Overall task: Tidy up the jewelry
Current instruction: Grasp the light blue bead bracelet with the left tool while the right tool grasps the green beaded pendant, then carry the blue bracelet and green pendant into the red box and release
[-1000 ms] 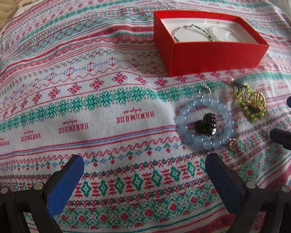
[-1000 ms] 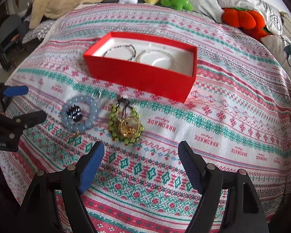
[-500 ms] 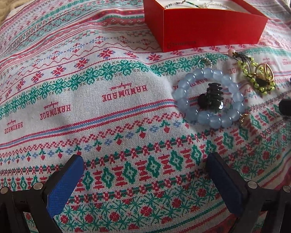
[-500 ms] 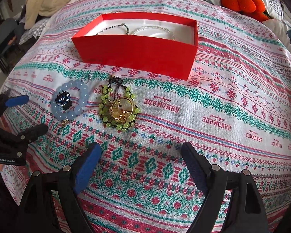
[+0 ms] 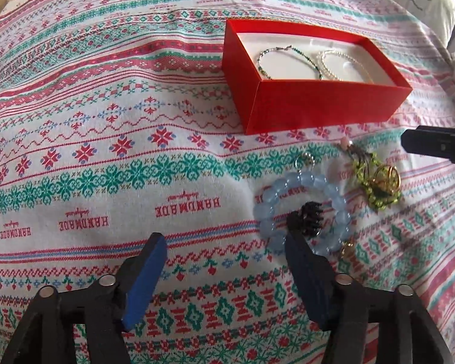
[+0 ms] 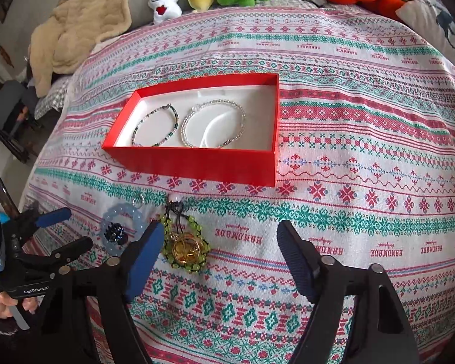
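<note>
Nearly over their targets, both pairs of fingers closing and gripping nothing yet — left gripper point(image 5: 224, 242) with its right fingertip point(image 5: 294, 230) overlapping the blue bead bracelet point(image 5: 303, 209) and the black claw clip point(image 5: 309, 223) inside its ring, right gripper point(image 6: 220, 236) with its left fingertip point(image 6: 154, 236) just beside the green bead charm point(image 6: 185, 244). Flat on the bedspread point(image 6: 364, 157), both pieces side by side, blue one nearer the left hand. Beyond them — red box point(image 6: 197, 163), two thin bracelets already inside.

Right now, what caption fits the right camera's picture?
Red box holds two bracelets; blue bracelet and green bracelet wait outside.
</note>
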